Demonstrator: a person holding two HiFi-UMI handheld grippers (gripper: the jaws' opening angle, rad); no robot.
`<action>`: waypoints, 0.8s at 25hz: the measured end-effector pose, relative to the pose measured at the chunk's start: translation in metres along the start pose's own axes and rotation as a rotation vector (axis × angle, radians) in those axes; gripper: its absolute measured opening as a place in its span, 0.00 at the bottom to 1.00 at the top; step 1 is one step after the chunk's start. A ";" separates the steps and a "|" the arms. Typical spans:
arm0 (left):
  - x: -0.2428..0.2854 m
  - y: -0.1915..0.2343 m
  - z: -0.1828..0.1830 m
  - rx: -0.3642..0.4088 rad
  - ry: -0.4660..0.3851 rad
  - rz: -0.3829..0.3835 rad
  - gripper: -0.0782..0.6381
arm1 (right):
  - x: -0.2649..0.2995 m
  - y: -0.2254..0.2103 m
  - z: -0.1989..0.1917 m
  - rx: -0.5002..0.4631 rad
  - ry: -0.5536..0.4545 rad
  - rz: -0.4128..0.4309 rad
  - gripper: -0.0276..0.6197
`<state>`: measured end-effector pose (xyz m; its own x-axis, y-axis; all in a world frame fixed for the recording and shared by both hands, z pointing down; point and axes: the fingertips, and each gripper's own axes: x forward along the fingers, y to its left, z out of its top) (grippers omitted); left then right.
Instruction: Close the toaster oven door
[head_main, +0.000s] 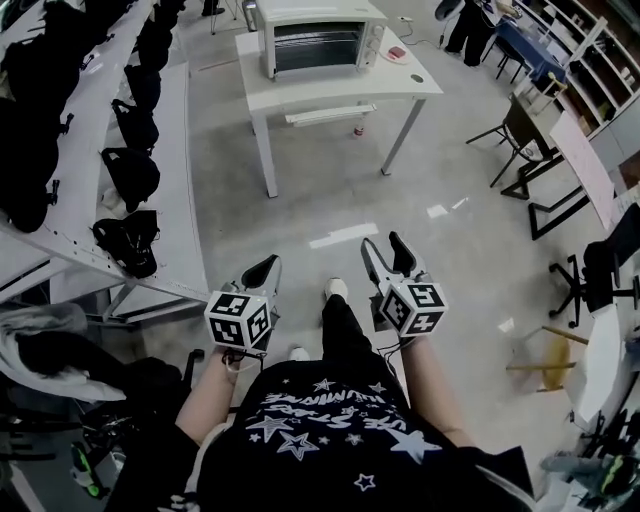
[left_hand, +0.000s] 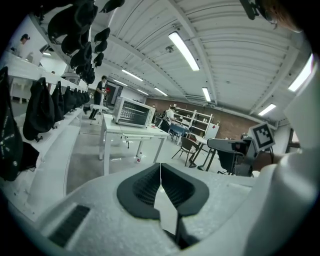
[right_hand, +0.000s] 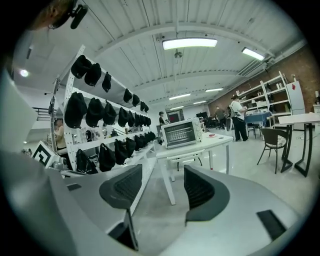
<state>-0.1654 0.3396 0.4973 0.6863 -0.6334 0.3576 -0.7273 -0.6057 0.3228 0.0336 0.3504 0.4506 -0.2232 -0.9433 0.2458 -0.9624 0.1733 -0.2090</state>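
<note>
The white toaster oven (head_main: 315, 40) stands on a white table (head_main: 400, 85) far ahead of me, and its glass door looks upright against the front. It also shows small in the left gripper view as the toaster oven (left_hand: 134, 112), and in the right gripper view as the toaster oven (right_hand: 181, 132). My left gripper (head_main: 262, 272) is held low over the floor, jaws together with nothing between them (left_hand: 160, 167). My right gripper (head_main: 384, 245) is beside it, open and empty (right_hand: 162, 187). Both are well short of the table.
White shelving (head_main: 120, 150) with several black bags runs along the left. Chairs (head_main: 520, 140) and desks stand at the right. A small bottle (head_main: 358, 130) sits on the floor under the table. A person (right_hand: 238, 117) stands far back by the shelves.
</note>
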 end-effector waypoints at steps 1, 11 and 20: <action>0.006 0.005 0.005 -0.001 -0.009 0.010 0.14 | 0.011 -0.005 0.002 0.004 0.002 0.008 0.44; 0.110 0.036 0.078 0.010 -0.056 0.101 0.14 | 0.123 -0.102 0.048 0.020 0.017 0.045 0.56; 0.194 0.050 0.127 0.029 -0.081 0.199 0.14 | 0.202 -0.191 0.088 -0.021 0.034 0.065 0.56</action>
<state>-0.0669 0.1254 0.4716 0.5290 -0.7778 0.3395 -0.8485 -0.4778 0.2274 0.1859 0.1020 0.4566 -0.2903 -0.9197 0.2644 -0.9486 0.2402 -0.2062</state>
